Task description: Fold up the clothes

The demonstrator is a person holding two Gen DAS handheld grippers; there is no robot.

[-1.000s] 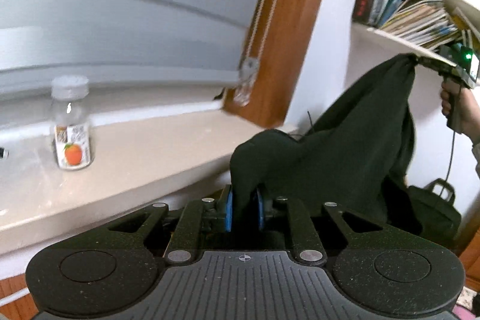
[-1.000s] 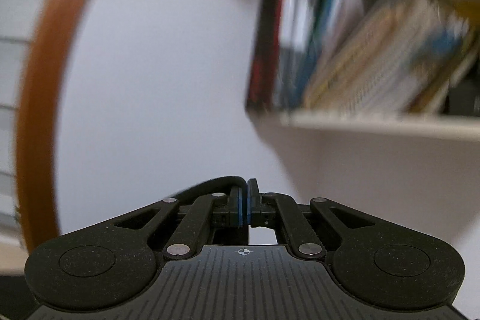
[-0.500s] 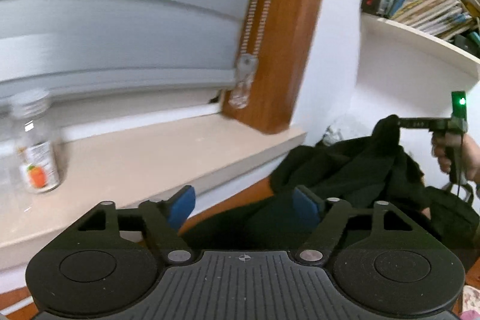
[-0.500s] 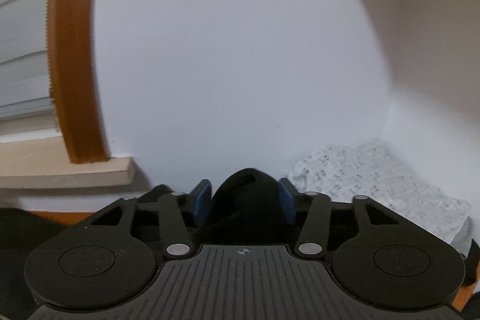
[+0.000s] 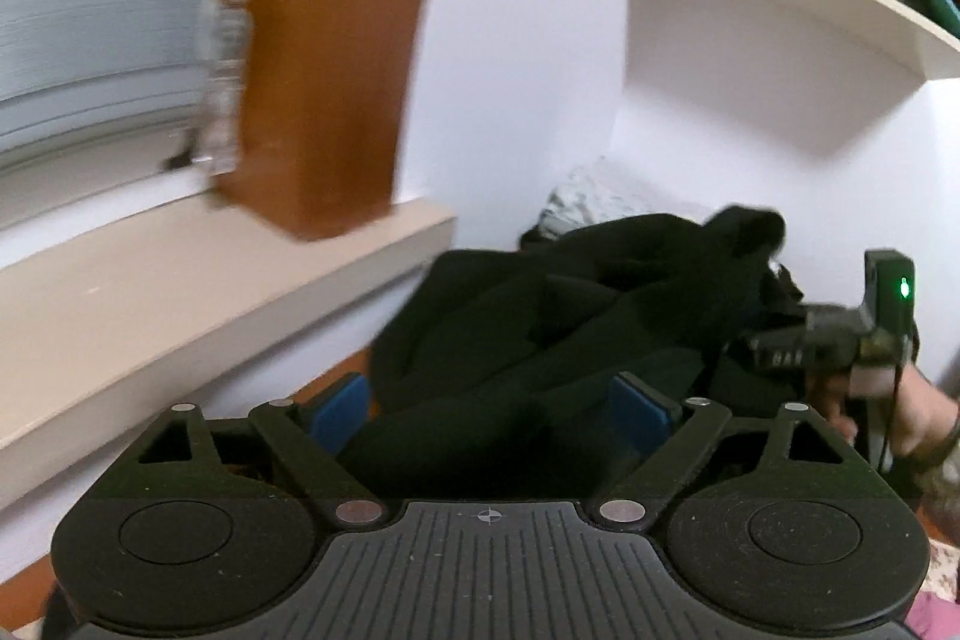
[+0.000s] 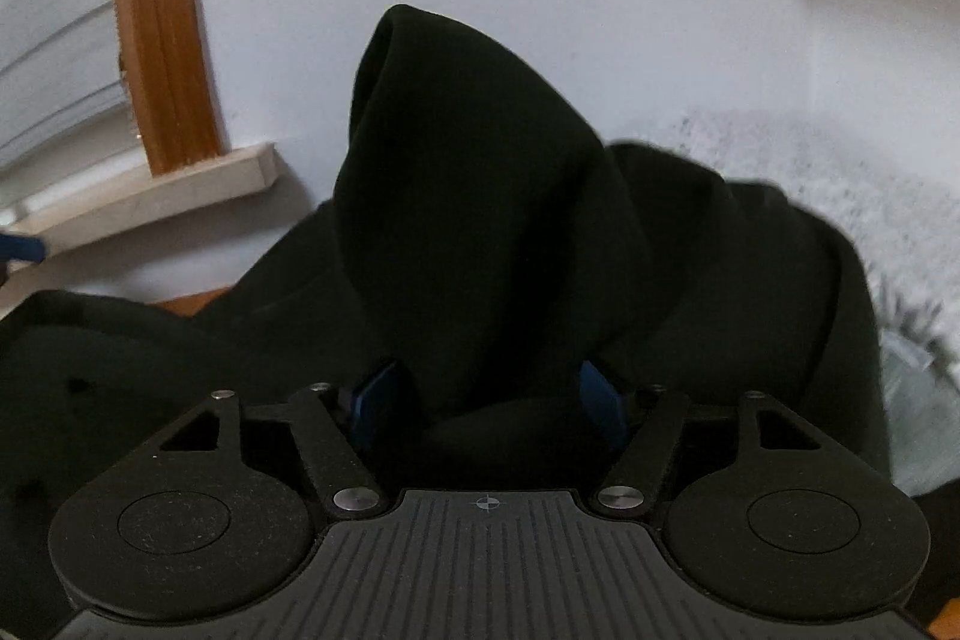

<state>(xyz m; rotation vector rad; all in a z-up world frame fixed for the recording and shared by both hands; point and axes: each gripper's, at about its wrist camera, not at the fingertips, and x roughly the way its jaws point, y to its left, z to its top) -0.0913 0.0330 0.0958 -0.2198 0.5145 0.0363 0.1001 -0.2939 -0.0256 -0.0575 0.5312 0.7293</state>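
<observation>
Both grippers have just been opening. The left gripper (image 5: 489,412) stands wide, the black garment (image 5: 588,316) lying loose between its pads, heaped on the surface below the window sill (image 5: 198,292). The right gripper (image 6: 489,403) is parted too, though a fabric peak fills its gap. That fold may snag a pad and drag the heap as the hand withdraws.

Matt black cloth garment (image 5: 576,316), glossy brown wood window frame (image 5: 336,40), speckled white fabric (image 6: 840,196)
</observation>
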